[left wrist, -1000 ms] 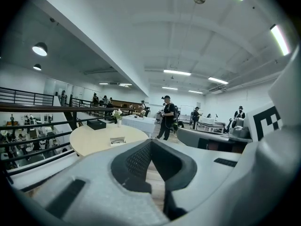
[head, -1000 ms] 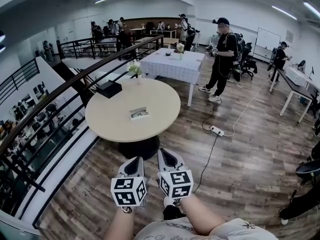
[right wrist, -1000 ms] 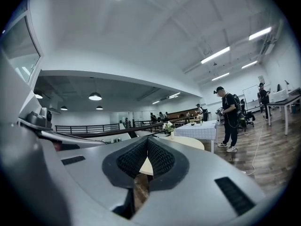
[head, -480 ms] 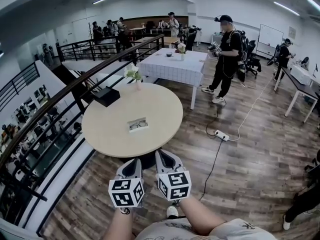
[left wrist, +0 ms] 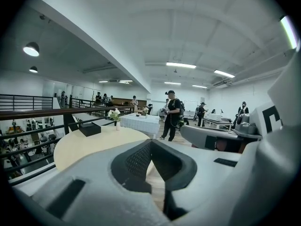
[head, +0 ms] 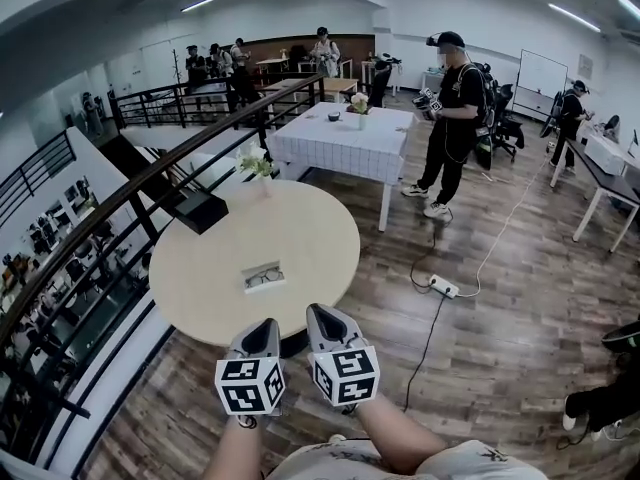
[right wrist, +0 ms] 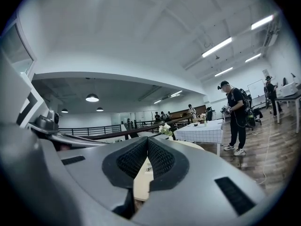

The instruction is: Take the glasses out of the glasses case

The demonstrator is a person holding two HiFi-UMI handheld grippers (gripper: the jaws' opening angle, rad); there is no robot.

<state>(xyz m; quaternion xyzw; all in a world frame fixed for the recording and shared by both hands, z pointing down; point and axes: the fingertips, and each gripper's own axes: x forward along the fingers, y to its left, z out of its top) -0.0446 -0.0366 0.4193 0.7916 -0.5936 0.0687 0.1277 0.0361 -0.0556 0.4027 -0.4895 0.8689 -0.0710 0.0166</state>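
An open white glasses case (head: 264, 277) lies on the round beige table (head: 310, 230), with dark-framed glasses (head: 265, 276) inside it. My two grippers hang side by side over the wooden floor, just short of the table's near edge and well short of the case. The left gripper (head: 267, 326) is shut with nothing in it, and its dark pads (left wrist: 136, 161) meet at the tips. The right gripper (head: 322, 314) is shut and empty too. Through the gap below its pads (right wrist: 162, 158) the tabletop (right wrist: 140, 185) shows.
A black box (head: 198, 211) and a small vase of flowers (head: 257, 167) stand at the table's far left. A dark railing (head: 100, 230) runs along the left. Behind are a white-clothed table (head: 352, 133) and a standing person (head: 446, 118). A power strip (head: 441, 286) with cable lies on the floor.
The table and the glasses case have come nearer and lower in the head view as I step toward them. Both grippers stay shut, side by side.
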